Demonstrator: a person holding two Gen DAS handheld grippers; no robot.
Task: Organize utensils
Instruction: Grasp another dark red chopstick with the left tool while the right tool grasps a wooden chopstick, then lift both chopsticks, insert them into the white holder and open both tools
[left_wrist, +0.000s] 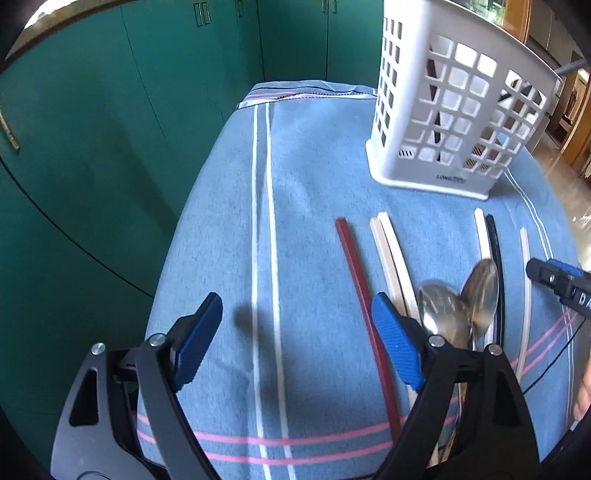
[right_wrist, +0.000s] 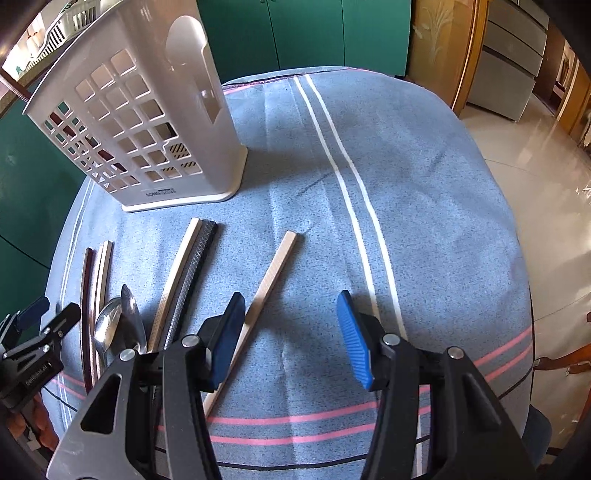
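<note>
A white slotted utensil holder (left_wrist: 458, 118) stands at the back of the blue cloth; it also shows in the right wrist view (right_wrist: 147, 122), with a dark red stick inside. Chopsticks lie in front of it: a dark red one (left_wrist: 365, 314), a cream pair (left_wrist: 391, 254), a white and black pair (left_wrist: 487, 240), and a single cream one (right_wrist: 266, 288). Two metal spoons (left_wrist: 458, 306) lie among them. My left gripper (left_wrist: 295, 339) is open and empty, left of the red chopstick. My right gripper (right_wrist: 291, 332) is open and empty, its left finger over the single cream chopstick.
The table (right_wrist: 424, 192) carries a blue cloth with white and pink stripes. Green cabinets (left_wrist: 92, 147) stand behind and to the left. A shiny tiled floor (right_wrist: 546, 177) lies to the right of the table edge. The right gripper's tip shows in the left wrist view (left_wrist: 554, 277).
</note>
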